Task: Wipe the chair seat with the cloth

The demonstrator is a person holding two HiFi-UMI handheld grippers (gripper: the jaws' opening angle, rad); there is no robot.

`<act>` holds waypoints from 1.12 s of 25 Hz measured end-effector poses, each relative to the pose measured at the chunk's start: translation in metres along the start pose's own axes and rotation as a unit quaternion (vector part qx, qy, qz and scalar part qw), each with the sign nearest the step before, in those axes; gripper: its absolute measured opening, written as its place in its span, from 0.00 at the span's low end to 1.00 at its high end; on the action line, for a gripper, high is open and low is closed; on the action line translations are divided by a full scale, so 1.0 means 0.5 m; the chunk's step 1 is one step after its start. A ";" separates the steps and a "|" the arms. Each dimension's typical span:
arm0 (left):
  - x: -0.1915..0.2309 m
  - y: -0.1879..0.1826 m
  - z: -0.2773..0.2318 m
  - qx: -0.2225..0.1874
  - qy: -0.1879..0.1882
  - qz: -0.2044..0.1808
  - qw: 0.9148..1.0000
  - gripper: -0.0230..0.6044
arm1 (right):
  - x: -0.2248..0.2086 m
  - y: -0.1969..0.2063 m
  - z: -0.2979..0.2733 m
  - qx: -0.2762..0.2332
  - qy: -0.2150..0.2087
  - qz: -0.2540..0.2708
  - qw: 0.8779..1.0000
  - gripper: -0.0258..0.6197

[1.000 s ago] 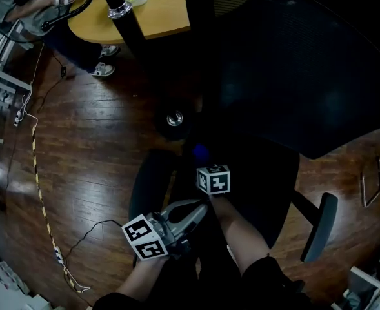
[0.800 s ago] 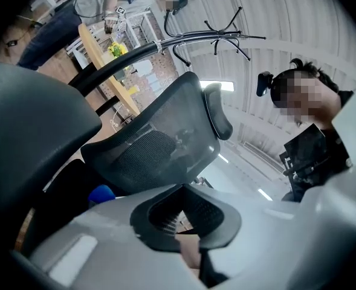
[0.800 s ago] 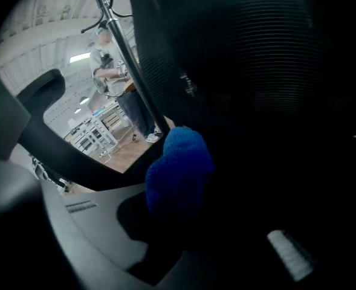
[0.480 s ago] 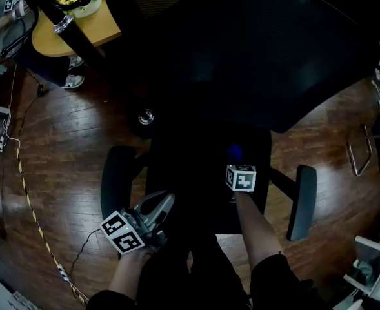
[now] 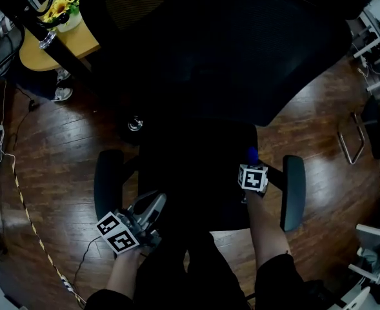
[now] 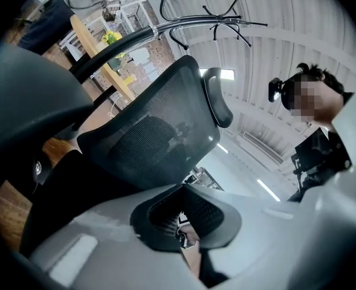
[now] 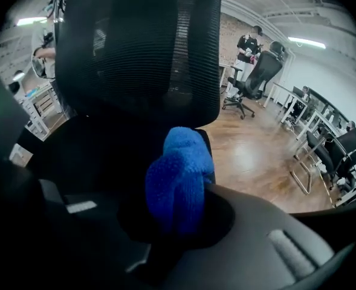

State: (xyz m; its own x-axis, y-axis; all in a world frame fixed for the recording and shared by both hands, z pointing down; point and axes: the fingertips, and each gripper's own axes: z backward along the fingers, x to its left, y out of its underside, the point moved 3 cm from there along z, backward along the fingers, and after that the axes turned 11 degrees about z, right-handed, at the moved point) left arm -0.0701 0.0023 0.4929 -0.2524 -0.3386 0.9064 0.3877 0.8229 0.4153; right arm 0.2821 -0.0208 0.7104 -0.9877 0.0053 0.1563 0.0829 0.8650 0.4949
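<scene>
Left gripper: jaws together, empty, off the chair seat's left front. Right gripper: clamped on cloth, over seat's right edge.

No readable text, label, brand, number or sign appears in any view.

Open chair seat between armrests, backrest blocking beyond
</scene>
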 end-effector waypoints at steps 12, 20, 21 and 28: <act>-0.023 -0.008 0.075 -0.044 0.001 -0.001 0.999 0.02 | 0.521 -0.154 0.050 -0.089 -0.269 0.027 0.959 0.09; -0.032 -0.020 0.124 -0.065 -0.013 -0.015 0.998 0.02 | 0.709 -0.091 0.064 -0.060 -0.328 0.099 0.937 0.09; -0.032 -0.021 0.125 -0.065 -0.013 -0.016 0.998 0.02 | 0.698 -0.087 0.061 -0.065 -0.322 0.100 0.939 0.09; -0.018 -0.009 0.101 -0.044 -0.007 -0.021 0.999 0.02 | 0.502 -0.026 0.023 -0.060 -0.232 0.086 0.967 0.09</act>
State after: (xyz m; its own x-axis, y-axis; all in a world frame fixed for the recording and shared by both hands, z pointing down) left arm -0.1143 0.0248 0.4791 -0.2821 -0.3648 0.8873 0.4522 0.7651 0.4583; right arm 0.0314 -0.0248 0.7334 -0.9089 0.3927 -0.1402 0.2392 0.7665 0.5961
